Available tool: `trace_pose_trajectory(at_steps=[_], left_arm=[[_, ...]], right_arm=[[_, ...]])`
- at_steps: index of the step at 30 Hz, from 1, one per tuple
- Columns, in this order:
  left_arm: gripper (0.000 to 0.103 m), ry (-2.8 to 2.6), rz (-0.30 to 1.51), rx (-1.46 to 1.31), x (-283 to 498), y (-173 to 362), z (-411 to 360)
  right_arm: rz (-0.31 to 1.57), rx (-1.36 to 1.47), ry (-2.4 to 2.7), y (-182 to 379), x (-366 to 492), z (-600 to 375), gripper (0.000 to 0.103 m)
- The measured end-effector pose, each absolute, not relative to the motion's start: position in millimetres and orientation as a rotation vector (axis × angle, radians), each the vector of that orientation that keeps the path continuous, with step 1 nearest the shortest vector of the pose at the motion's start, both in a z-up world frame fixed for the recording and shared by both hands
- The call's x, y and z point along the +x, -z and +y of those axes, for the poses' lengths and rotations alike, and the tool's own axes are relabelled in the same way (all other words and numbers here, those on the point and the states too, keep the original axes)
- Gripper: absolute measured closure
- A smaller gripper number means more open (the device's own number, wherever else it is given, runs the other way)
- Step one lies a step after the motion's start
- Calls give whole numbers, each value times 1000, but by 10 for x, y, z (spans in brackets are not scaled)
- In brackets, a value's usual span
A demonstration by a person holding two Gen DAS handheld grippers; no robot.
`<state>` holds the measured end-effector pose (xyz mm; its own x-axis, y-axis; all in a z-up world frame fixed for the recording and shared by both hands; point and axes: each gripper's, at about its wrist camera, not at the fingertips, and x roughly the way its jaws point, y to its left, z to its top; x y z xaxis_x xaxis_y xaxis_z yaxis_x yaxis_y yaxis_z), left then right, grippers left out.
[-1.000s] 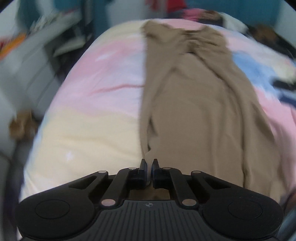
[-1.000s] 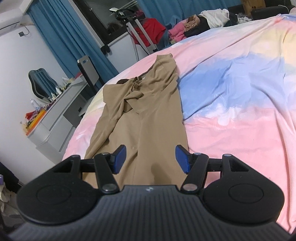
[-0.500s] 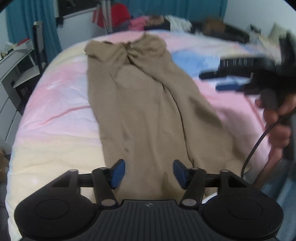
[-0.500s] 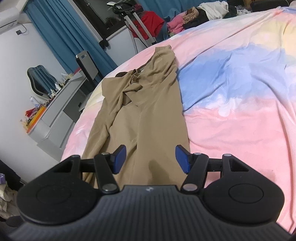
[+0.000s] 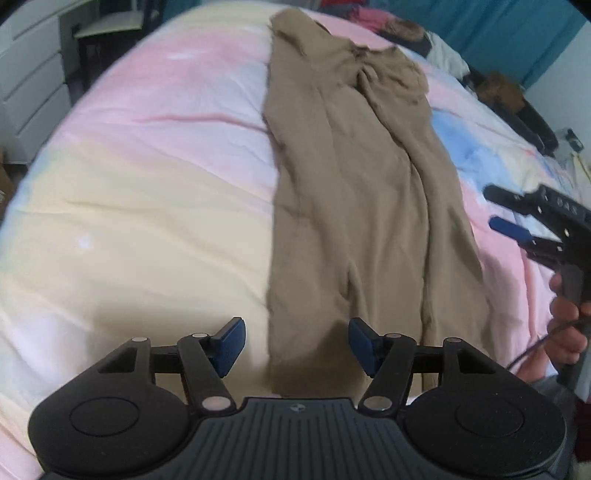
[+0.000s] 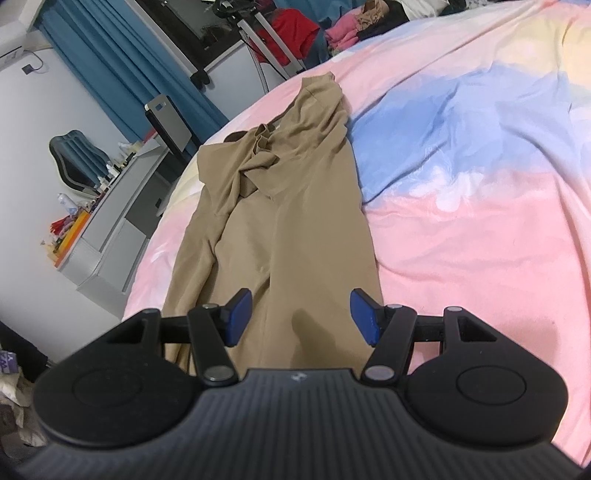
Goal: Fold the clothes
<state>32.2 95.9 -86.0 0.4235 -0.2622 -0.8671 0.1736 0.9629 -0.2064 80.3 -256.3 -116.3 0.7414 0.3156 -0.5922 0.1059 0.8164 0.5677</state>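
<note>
Now, a tan garment lies lengthwise on the bed, laid long and narrow, running away from both grippers. Cloth mostly flat along its length; soft lengthwise creases down the middle. Far end bunched and twisted into a knot of folds. Left long edge reads straight in the left view; right long edge straight against the pink and blue of the bedcover in the right view.

Left gripper: fingers spread wide, nothing between them, poised over the near end of the garment. Right gripper: fingers likewise spread, holding nothing, above the garment's near part. From the left view the right gripper sits off the garment's right edge, over bare cover, a hand on its handle.

Bare bedcover wide on both sides of the garment. Desk and chair stand beyond the bed's left edge; a clothes heap at the far end.
</note>
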Motion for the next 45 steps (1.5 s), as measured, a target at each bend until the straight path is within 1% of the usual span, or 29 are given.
trace_pose_trajectory(at_steps=[2, 3, 6, 8, 15, 18, 20, 24, 26, 27, 29, 30, 31, 32, 34, 36, 38, 39, 40, 44, 45], left_arm=[[55, 284, 1098, -56, 286, 841, 916], [66, 289, 1097, -39, 268, 832, 894], [92, 306, 1093, 11, 214, 804, 830], [95, 316, 1090, 45, 178, 785, 787], [96, 322, 904, 376, -113, 329, 483], [96, 376, 854, 503, -230, 300, 231], [96, 415, 868, 552, -242, 399, 92], [93, 466, 966, 578, -152, 719, -52], [88, 450, 1022, 533, -45, 796, 4], [83, 438, 1044, 483, 7, 789, 73], [67, 439, 1078, 341, 88, 777, 280], [54, 440, 1093, 268, 127, 772, 386], [46, 440, 1107, 194, 166, 767, 493], [43, 440, 1120, 120, 205, 762, 600], [29, 440, 1143, -27, 283, 752, 813], [28, 438, 1163, -176, 360, 742, 1026], [27, 440, 1169, -207, 387, 776, 1047], [23, 442, 1171, -217, 397, 796, 1047], [23, 444, 1174, -226, 408, 815, 1048], [23, 451, 1183, -265, 450, 893, 1049], [25, 452, 1186, -274, 460, 912, 1050]], right_arm=[[750, 623, -130, 1184, 809, -2551, 41], [753, 623, -132, 1188, 808, -2545, 41], [760, 623, -139, 1196, 805, -2531, 41], [766, 624, -143, 1202, 803, -2522, 41], [777, 644, -144, 1220, 801, -2541, 41], [779, 646, -139, 1222, 801, -2549, 41], [781, 647, -136, 1222, 801, -2555, 41], [779, 642, -134, 1226, 791, -2568, 41], [778, 631, -127, 1236, 781, -2586, 41], [781, 626, -122, 1244, 776, -2600, 41], [790, 623, -118, 1265, 764, -2628, 41], [795, 625, -121, 1280, 758, -2642, 41], [802, 627, -121, 1295, 752, -2648, 41], [808, 625, -116, 1310, 742, -2651, 41], [820, 621, -104, 1337, 714, -2657, 41], [829, 624, -94, 1356, 683, -2663, 41], [843, 636, -86, 1378, 650, -2670, 41], [854, 643, -84, 1391, 629, -2671, 41], [865, 650, -82, 1404, 608, -2671, 41], [916, 677, -75, 1506, 453, -2610, 41], [939, 661, -75, 1541, 414, -2561, 41]])
